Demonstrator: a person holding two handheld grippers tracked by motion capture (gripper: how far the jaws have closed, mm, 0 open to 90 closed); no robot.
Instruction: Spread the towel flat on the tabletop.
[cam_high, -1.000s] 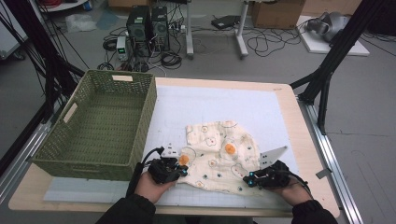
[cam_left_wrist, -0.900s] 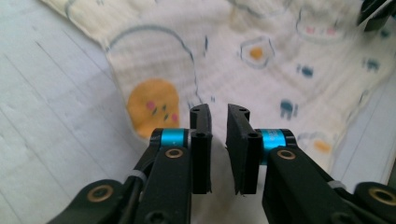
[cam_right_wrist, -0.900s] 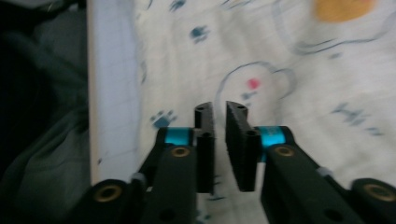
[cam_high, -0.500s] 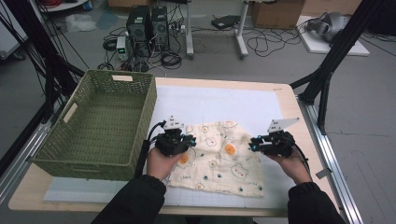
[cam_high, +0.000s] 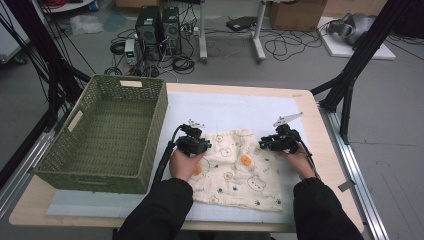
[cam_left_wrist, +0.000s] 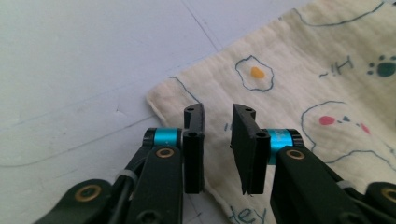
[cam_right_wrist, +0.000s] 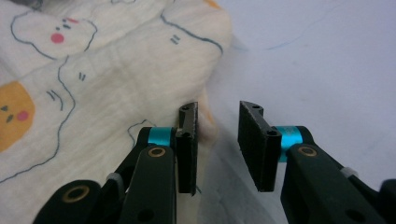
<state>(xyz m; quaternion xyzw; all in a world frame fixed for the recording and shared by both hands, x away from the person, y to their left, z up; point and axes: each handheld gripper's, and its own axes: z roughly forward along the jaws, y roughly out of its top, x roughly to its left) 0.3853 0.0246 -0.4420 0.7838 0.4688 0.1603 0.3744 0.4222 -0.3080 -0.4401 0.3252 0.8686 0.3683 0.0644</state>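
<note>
Lying flat, cloth (cam_high: 239, 171) runs lengthwise toward the person; left claw (cam_high: 199, 145) and right claw (cam_high: 269, 144) released.

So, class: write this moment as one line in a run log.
cloth: spread flat on table | left claw: open, at cloth corner | right claw: open, at cloth edge | basket: left of cloth

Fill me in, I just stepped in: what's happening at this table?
A person is spreading a printed cloth flat on the white mat. The left gripper and right gripper sit at its two far corners, jaws just opened and gripping nothing. A green basket waits at the left.
</note>
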